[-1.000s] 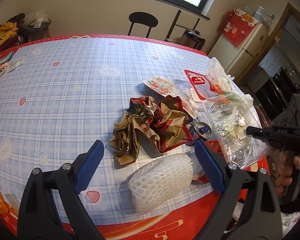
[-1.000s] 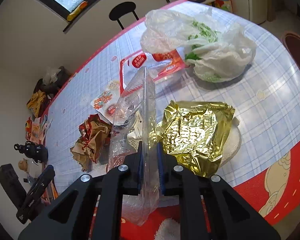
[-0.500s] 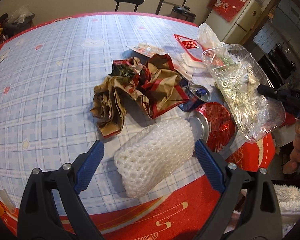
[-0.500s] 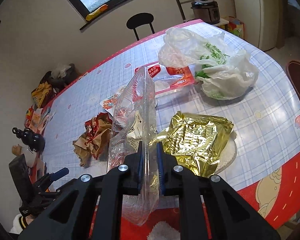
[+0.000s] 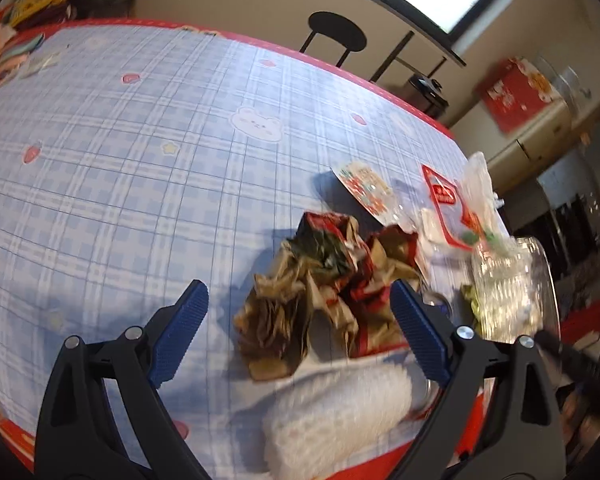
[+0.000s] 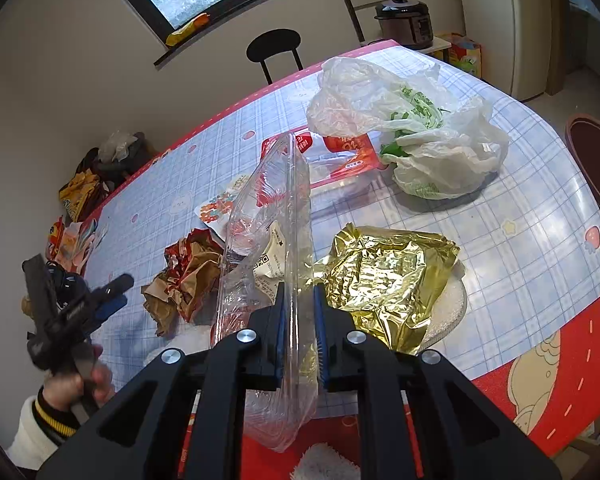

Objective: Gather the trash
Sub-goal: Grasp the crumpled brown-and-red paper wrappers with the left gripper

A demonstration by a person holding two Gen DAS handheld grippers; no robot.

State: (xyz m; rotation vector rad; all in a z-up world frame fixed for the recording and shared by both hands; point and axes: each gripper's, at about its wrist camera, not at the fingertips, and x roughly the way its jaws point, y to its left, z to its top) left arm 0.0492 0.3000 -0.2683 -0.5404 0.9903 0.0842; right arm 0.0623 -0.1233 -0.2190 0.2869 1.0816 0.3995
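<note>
My right gripper (image 6: 299,314) is shut on the rim of a clear plastic clamshell container (image 6: 268,216) and holds it edge-up above the table; it also shows in the left wrist view (image 5: 508,292). My left gripper (image 5: 296,332) is open and empty, above and just before a crumpled brown and red paper bag (image 5: 324,284), (image 6: 184,276). A white foam net sleeve (image 5: 340,412) lies below the left gripper near the table's front edge. A gold foil wrapper (image 6: 384,276) lies right of the container.
A white plastic bag with green print (image 6: 408,136) and a red and white packet (image 6: 340,152) lie further back. A printed snack wrapper (image 5: 364,188) lies behind the paper bag. The blue checked tablecloth (image 5: 140,160) stretches left. A black stool (image 6: 274,46) stands beyond the table.
My left gripper has lifted and tilted up, now pointing at the crumpled paper bag rather than the foam net. My right gripper has kept its hold on the container and shifted slightly.
</note>
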